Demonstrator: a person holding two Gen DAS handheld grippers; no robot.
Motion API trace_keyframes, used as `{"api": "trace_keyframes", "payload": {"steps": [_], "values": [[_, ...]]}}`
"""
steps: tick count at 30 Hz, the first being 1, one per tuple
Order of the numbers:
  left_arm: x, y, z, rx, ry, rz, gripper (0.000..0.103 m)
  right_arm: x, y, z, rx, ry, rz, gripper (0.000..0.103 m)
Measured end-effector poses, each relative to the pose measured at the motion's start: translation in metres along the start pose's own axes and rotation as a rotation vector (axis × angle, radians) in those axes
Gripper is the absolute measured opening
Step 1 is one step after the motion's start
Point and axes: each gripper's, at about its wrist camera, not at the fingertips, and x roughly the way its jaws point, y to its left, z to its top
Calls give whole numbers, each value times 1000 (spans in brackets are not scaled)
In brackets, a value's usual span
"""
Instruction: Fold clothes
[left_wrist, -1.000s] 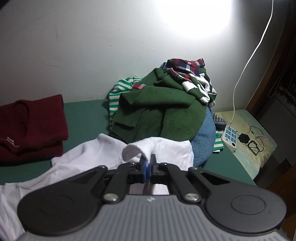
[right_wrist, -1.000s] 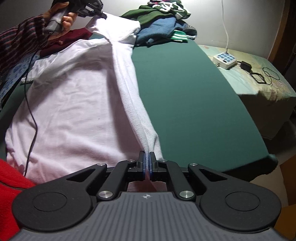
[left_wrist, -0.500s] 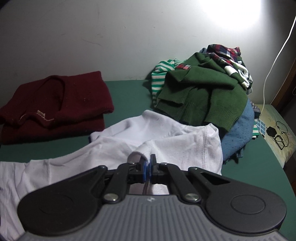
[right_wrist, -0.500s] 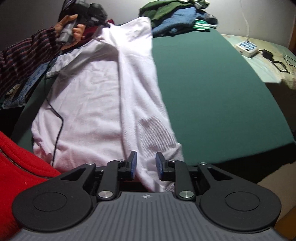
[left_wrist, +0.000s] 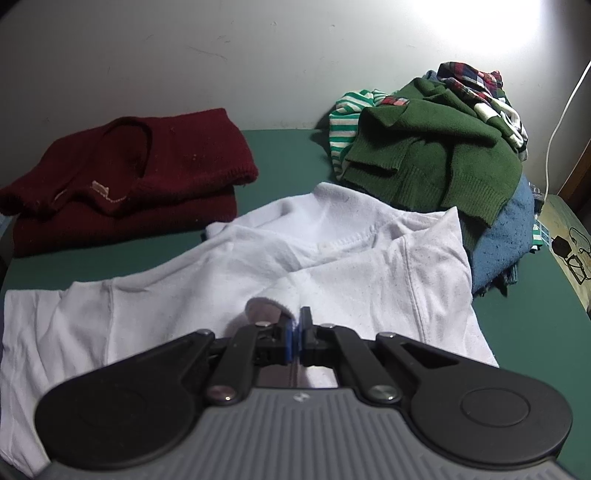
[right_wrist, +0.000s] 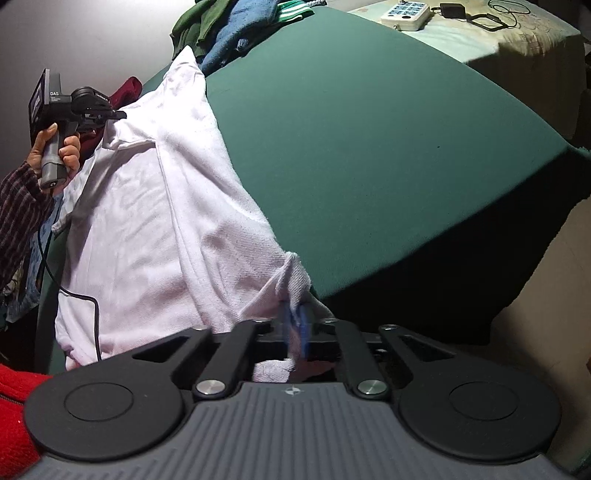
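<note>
A white shirt (left_wrist: 258, 280) lies spread on the green table (left_wrist: 288, 155), its collar end toward the far wall. My left gripper (left_wrist: 294, 334) is shut on a fold of the shirt near the collar. In the right wrist view the same white shirt (right_wrist: 155, 221) runs down the table's left side, and my right gripper (right_wrist: 295, 325) is shut on its bottom hem corner at the table's near edge. The left gripper (right_wrist: 110, 116), held by a hand (right_wrist: 55, 147), pinches the shirt's far end.
A folded dark red sweater (left_wrist: 122, 177) lies at the back left. A pile of clothes with a green sweater (left_wrist: 436, 155) on top sits at the back right. A power strip (right_wrist: 406, 11) and cables lie on a side surface. A red garment (right_wrist: 14, 417) is at the near left.
The left gripper sank toward the table with the shirt's fold, laying it over. The right gripper opened, rolled, then shut again on the shirt's hem corner.
</note>
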Motion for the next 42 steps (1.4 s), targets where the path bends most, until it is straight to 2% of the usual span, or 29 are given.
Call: {"api": "trace_keyframes", "payload": {"steps": [3,7,10,13,16,18,21,24,26,30,34,42], "values": [[3,3,0,-14,5,4,0,-16,-2,-1,1,-16,3,2],[7,3,-2,-24,13,1,0,-33,-8,-5,29,14,-26,2],[9,1,-2,-27,14,-5,0,-27,-11,-13,27,71,-48,1],[8,-1,-1,-20,12,-6,0,-12,-6,-22,16,182,-24,1],[6,-2,0,-9,9,-7,0,-12,4,-26,-82,212,-29,2],[5,0,0,-9,9,-9,0,-20,-1,-21,-76,159,-62,4],[5,1,0,-14,13,-11,0,-24,-16,-9,27,49,-102,14],[3,0,-1,-15,12,-14,0,-16,-26,-1,120,8,-58,18],[0,-2,0,-12,7,-20,0,-7,-29,2,160,9,-16,25],[-1,-2,0,-13,9,-28,0,7,-34,1,264,50,81,26],[2,2,-1,-24,18,-29,0,-2,-38,-1,313,31,138,24],[6,1,-3,-20,27,-28,0,1,-33,2,299,-15,140,26]]}}
